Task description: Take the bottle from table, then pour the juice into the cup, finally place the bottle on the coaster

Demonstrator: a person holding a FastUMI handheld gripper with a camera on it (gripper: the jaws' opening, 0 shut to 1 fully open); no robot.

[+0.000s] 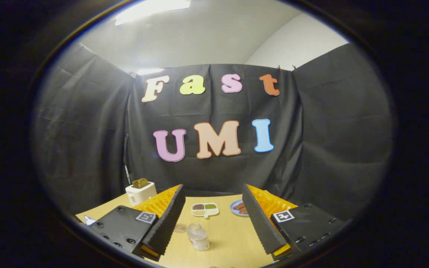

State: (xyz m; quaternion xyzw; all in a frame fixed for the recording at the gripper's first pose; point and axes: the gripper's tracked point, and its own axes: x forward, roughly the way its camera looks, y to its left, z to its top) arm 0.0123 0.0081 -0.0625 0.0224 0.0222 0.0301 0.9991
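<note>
A small clear plastic bottle (198, 236) stands upright on the wooden table (229, 238), between my two fingers and nearer the left one. Just behind it and to its left lies a faint clear round thing (180, 227) flat on the table; I cannot tell whether it is the cup or the coaster. My gripper (213, 197) is held above the table with its fingers wide apart and nothing between the pads. The left finger (167, 223) and the right finger (262, 223) frame the bottle without touching it.
A white toaster (140, 192) with bread in it stands at the far left of the table. A white divided dish (205, 210) of grains lies beyond the bottle. A blue plate (239, 208) with brown food sits by the right finger. Black cloth walls close the back.
</note>
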